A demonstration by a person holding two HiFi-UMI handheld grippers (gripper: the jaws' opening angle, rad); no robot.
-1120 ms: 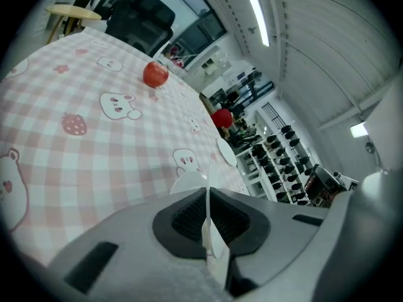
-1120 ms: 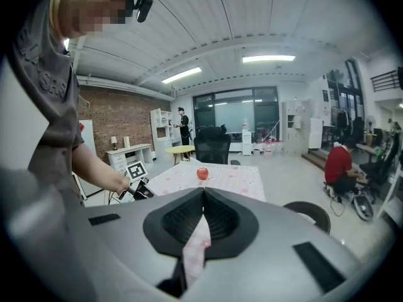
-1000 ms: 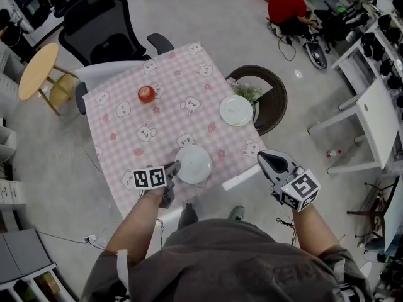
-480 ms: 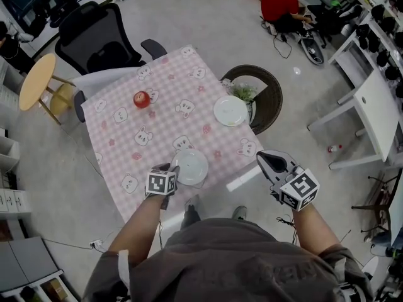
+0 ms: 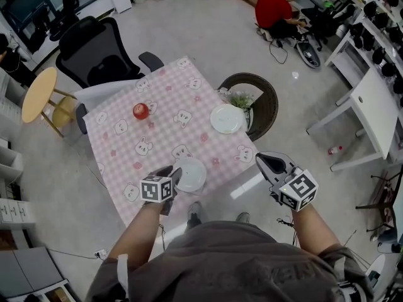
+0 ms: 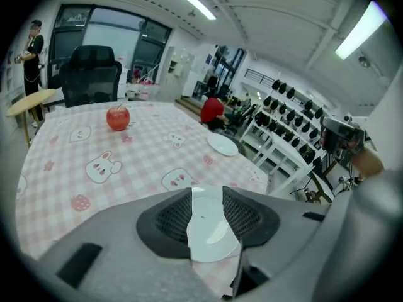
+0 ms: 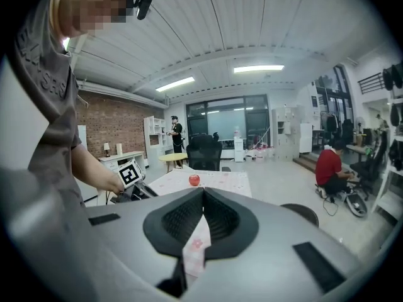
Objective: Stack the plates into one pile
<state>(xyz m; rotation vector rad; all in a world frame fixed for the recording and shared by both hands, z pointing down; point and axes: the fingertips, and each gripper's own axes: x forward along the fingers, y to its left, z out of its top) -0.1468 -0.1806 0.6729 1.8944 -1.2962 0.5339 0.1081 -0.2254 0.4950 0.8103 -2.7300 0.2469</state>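
The right gripper [image 5: 264, 160], off the table's near corner, has its jaws closed together on nothing. The left gripper [image 5: 171, 172] hovers over the pink checked tablecloth [image 5: 164, 140]. Its jaws have just been opening and stand apart, with the near round white plate [image 5: 192, 175] lying in the gap, unpinched. The second round white plate [image 5: 227, 119] sits well apart, farther right.

Grey floor [image 5: 189, 24] holds a black office chair [image 5: 94, 52], round wooden table [image 5: 39, 94], white desk [image 5: 371, 109].
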